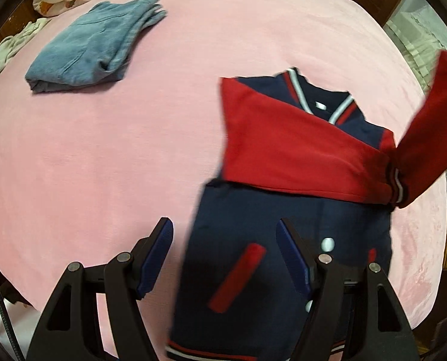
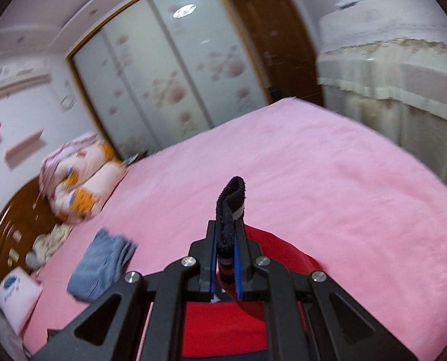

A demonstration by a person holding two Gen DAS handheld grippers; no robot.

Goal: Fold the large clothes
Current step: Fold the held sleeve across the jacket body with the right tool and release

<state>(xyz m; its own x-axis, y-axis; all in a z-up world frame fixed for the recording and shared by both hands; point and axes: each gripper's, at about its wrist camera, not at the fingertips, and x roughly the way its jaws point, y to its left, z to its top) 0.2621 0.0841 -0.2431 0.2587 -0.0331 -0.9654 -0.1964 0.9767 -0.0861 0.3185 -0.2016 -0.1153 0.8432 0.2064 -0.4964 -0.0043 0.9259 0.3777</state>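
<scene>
A navy and red varsity jacket [image 1: 283, 225] lies face up on the pink bed [image 1: 103, 156]. One red sleeve [image 1: 298, 153] is folded across its chest. The other red sleeve [image 1: 427, 138] is lifted up at the right. My left gripper [image 1: 223, 255] is open and empty, hovering over the jacket's lower left part. My right gripper [image 2: 227, 252] is shut on the dark striped cuff [image 2: 232, 207] of the lifted sleeve, held above the bed; red sleeve cloth [image 2: 223, 331] hangs below it.
Folded blue jeans [image 1: 94, 48] lie on the bed's far left, also in the right wrist view [image 2: 100, 264]. A rolled cartoon-print quilt [image 2: 82, 180] sits near the wooden headboard [image 2: 10, 228]. A wardrobe with sliding doors [image 2: 169, 75] and lace-covered furniture [image 2: 397, 69] stand past the bed.
</scene>
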